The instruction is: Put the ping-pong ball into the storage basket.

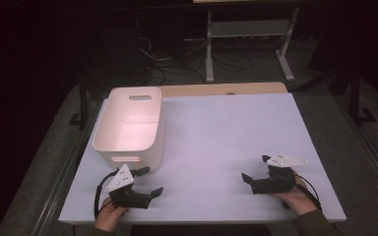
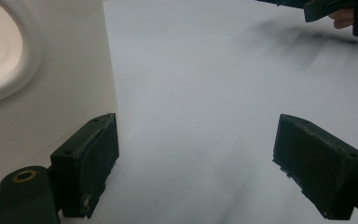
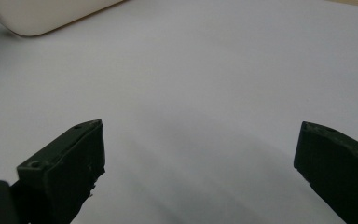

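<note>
White table (image 1: pixel 226 132) carries one white bin (image 1: pixel 128 125), nothing inside.

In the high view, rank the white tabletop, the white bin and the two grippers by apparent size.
1. white tabletop
2. white bin
3. left gripper and right gripper: they look alike, so unranked.

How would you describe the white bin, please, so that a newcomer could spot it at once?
Start from the pale sheet that covers the table. At its far left corner stands the white bin, just beyond the left hand-held gripper. It is an open, empty tub with rounded corners and a slot handle cut into each end wall, and it is the tallest thing on the sheet.
</note>
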Tool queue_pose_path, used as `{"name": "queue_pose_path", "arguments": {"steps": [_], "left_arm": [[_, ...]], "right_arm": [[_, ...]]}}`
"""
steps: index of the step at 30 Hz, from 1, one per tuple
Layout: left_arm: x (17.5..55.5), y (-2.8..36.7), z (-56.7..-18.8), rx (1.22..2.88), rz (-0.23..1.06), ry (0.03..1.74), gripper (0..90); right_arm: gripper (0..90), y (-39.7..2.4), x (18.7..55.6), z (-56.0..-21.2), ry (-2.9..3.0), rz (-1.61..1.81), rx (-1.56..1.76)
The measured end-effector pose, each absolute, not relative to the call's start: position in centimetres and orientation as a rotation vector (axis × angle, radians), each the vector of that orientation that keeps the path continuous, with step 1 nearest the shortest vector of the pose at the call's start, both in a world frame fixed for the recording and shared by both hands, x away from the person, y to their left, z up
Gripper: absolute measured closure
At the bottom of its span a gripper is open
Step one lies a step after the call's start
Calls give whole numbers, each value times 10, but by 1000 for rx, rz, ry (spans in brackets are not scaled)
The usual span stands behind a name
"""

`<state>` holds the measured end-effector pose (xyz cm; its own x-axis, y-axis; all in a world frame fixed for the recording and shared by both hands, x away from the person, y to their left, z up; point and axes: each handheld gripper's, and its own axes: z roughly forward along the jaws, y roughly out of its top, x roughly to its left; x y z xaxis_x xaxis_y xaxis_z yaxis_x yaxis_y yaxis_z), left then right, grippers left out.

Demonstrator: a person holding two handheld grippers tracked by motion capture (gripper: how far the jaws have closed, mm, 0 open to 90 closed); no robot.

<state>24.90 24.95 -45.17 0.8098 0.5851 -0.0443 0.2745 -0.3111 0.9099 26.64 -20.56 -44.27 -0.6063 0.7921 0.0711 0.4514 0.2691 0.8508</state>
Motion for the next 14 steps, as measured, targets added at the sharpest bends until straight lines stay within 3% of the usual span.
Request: {"name": "queue_pose_path", "arguments": {"steps": [14], "left_arm": [[249,249,-452,1909,358,646,141]], "right_arm": [[15,-209,267,-448,2177,1241,1149]]}}
